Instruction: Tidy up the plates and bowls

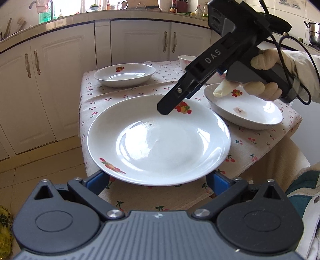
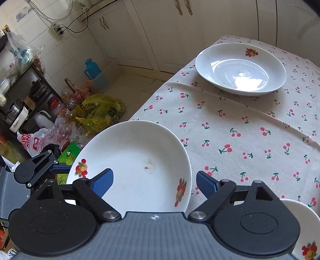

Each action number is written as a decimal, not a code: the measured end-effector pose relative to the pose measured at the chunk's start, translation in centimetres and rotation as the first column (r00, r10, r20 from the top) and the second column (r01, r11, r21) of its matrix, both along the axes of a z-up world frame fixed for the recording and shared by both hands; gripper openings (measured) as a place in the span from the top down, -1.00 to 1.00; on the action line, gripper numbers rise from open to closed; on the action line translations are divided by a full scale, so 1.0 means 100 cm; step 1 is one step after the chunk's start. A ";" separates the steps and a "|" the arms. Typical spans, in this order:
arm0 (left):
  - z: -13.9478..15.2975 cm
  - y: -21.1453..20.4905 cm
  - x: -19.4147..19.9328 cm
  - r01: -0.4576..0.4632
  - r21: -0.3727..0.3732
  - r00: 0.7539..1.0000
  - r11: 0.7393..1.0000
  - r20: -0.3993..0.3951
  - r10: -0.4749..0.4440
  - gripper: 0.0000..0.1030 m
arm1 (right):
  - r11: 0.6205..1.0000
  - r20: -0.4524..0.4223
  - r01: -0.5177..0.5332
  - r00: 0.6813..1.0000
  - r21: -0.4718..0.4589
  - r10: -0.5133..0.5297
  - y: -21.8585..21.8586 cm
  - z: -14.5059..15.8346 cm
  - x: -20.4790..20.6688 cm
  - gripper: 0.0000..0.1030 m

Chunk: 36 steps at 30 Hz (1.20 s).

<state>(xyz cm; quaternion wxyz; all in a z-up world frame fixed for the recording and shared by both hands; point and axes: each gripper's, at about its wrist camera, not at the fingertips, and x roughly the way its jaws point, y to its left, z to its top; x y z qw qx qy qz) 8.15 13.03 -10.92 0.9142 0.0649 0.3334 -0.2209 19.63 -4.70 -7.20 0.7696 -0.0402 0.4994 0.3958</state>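
A large white fruit-print plate (image 1: 158, 140) lies at the near edge of the cherry-print tablecloth (image 1: 140, 92). My left gripper (image 1: 158, 181) is open, its blue pads either side of the plate's near rim and partly under it. My right gripper (image 1: 170, 104) hovers over the plate's far rim; in the right wrist view it (image 2: 154, 183) is open, its pads astride that plate's (image 2: 136, 170) rim. A second plate (image 1: 125, 75) (image 2: 241, 69) lies at the far left corner, a third (image 1: 244, 108) at the right. A small bowl (image 1: 187, 61) stands at the back.
White cabinets (image 1: 60, 70) and a cluttered counter (image 1: 120, 12) stand behind the table. Bags, bottles and a shelf (image 2: 30, 96) crowd the floor left of the table. Another bowl's rim (image 2: 306, 230) shows at bottom right in the right wrist view.
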 end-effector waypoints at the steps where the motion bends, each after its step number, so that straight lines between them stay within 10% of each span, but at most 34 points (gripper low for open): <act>1: -0.001 0.001 0.001 0.003 -0.006 1.000 1.000 -0.005 -0.003 -0.97 | 1.000 -0.003 -0.004 1.000 0.000 0.004 0.001 -0.001 0.001 -0.73; 36: 0.003 -0.027 0.069 0.105 0.045 0.994 0.993 -0.004 -0.105 -0.96 | 0.997 0.032 0.077 0.996 0.033 -0.078 -0.020 0.009 0.050 -0.65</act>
